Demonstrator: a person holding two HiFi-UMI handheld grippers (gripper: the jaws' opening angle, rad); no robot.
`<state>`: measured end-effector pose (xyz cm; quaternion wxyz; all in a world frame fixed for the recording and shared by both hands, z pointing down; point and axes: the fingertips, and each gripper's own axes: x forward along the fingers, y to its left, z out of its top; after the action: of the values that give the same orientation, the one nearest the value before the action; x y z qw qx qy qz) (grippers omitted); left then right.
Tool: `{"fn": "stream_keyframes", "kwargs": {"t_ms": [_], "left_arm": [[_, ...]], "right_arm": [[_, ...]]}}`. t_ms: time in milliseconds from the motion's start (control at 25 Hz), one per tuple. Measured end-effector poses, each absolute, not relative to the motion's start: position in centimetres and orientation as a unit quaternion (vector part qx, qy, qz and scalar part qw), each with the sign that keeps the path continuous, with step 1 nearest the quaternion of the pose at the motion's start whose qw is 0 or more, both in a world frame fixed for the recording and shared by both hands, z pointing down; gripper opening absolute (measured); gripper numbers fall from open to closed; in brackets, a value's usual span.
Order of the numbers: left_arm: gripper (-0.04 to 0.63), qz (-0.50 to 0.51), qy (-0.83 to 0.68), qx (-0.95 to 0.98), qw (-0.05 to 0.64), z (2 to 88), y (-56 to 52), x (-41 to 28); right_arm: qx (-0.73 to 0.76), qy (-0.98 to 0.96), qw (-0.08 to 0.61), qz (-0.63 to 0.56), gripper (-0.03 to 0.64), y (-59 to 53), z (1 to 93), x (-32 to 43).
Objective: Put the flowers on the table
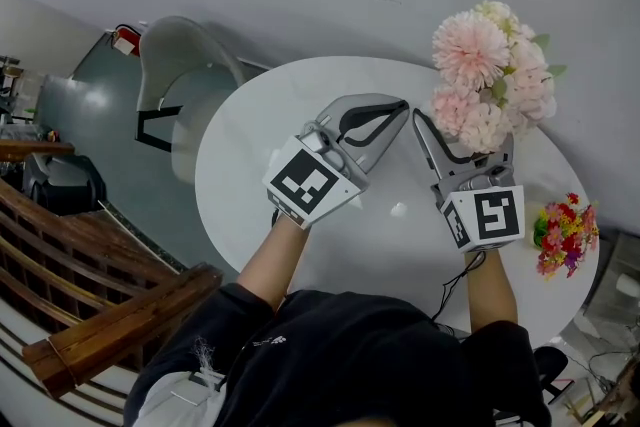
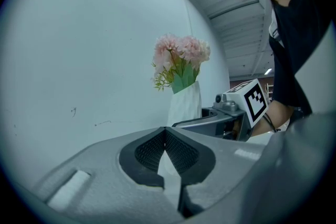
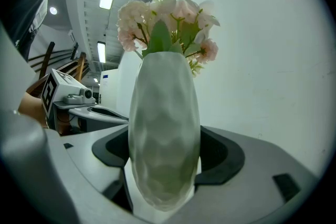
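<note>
Right tongs [image 3: 165,165] pinch the dimpled white vase [image 3: 164,102] at its rounded belly, where top-heavy pink flowers [image 3: 168,18] could tip it free; left tongs [image 2: 165,136], beside the vase, are pressed together.

pink flowers [image 1: 495,75] upright in white vase [image 3: 164,134]
</note>
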<state>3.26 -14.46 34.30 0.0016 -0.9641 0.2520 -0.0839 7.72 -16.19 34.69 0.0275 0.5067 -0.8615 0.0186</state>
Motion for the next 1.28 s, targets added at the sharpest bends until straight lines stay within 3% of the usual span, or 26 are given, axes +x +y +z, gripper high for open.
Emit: {"fn": "stream_keyframes", "kwargs": {"t_ms": [1280], "left_arm": [[-0.003,-0.093,0.260,-0.961,-0.020,34.6,-14.0,2.8]], "right_arm": [[0.518,-0.855,0.032,0.025,0.371,-16.5,35.3,8.2]]}}
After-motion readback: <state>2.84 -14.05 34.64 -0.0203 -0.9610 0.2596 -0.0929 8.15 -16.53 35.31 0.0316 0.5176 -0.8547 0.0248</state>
